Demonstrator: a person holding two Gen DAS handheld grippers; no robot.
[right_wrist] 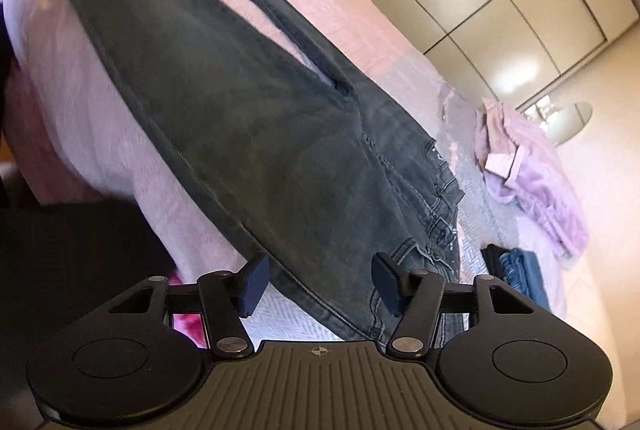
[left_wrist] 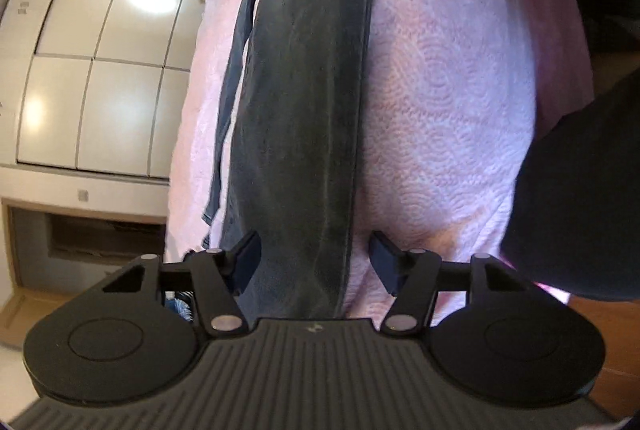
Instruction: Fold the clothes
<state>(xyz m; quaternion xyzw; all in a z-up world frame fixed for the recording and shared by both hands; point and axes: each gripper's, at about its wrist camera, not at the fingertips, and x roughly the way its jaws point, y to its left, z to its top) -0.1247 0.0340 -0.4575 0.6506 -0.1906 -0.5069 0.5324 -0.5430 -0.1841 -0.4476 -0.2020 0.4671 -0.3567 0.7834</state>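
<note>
Dark grey jeans [left_wrist: 296,118] lie stretched out flat on a pink bedspread [left_wrist: 448,102]. In the left wrist view one leg runs straight away from my left gripper [left_wrist: 316,262], which is open over the leg's near end. In the right wrist view the jeans [right_wrist: 240,118] lie diagonally, waistband end near my right gripper [right_wrist: 320,282], which is open just above the waistband. Neither gripper holds anything.
A crumpled lilac garment [right_wrist: 532,170] and a small folded blue denim piece [right_wrist: 516,270] lie on the bed to the right. White wardrobe doors [left_wrist: 92,70] stand beyond the bed. A dark shape [left_wrist: 580,198] rises at the bed's edge.
</note>
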